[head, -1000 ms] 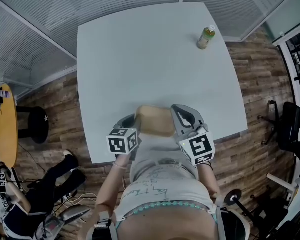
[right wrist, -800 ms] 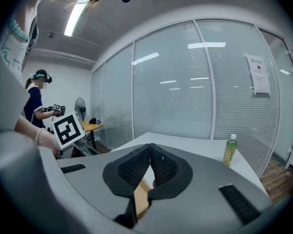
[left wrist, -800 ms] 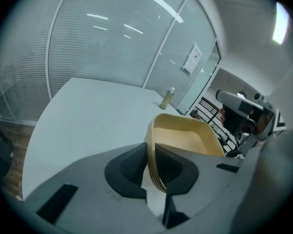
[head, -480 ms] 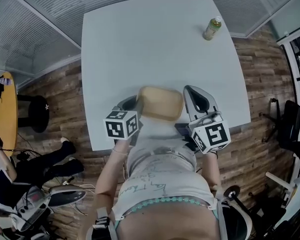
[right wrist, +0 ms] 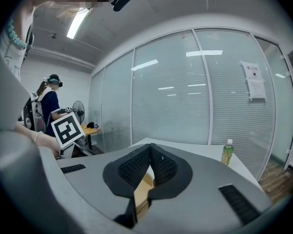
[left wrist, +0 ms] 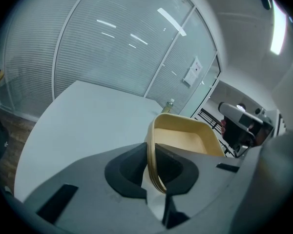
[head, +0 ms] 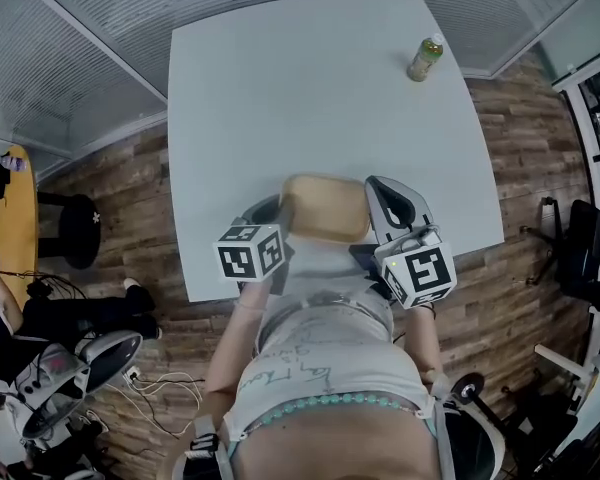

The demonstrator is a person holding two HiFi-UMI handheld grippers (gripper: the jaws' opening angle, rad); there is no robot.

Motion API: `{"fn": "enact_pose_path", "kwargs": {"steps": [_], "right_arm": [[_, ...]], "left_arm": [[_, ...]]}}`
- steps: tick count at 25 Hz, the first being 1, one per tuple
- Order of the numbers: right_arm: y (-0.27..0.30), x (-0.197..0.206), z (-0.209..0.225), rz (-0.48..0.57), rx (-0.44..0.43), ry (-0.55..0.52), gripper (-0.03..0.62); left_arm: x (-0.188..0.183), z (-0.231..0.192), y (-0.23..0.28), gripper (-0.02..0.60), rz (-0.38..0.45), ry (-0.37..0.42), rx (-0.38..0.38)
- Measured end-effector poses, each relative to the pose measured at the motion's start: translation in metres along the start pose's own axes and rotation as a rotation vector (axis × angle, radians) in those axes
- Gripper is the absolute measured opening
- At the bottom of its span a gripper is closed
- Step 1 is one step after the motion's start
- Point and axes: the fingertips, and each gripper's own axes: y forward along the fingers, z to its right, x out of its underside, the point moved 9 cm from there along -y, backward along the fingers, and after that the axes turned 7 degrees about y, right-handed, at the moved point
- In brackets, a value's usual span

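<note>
Seen from above, the person's torso hides the near rim of one tan tray, which sits over the near edge of one white table. Whether it rests on the table is unclear. There are two grippers. The left gripper is clamped on the tray's left rim. The right gripper is clamped on the tray's right rim, with only a sliver showing. A second ago the tray was nearer the table's edge. One bottle stands at the table's far right corner.

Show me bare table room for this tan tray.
The white square table is bare from the tan rounded tray out to its far edge and left side. Only the far right corner is taken, by the green drink bottle.
</note>
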Motion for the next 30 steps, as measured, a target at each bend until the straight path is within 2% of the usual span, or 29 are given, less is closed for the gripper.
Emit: {"fn": "enact_pose_path", "kwargs": {"steps": [15, 30], "right_arm": [[0.003, 0.008, -0.015, -0.060, -0.026, -0.064, 0.000], [0.006, 0.010, -0.020, -0.074, -0.035, -0.070, 0.000]], "left_arm": [[0.005, 0.000, 0.003, 0.025, -0.007, -0.006, 0.009], [0.008, -0.002, 0.002, 0.025, -0.014, -0.005, 0.014]]}}
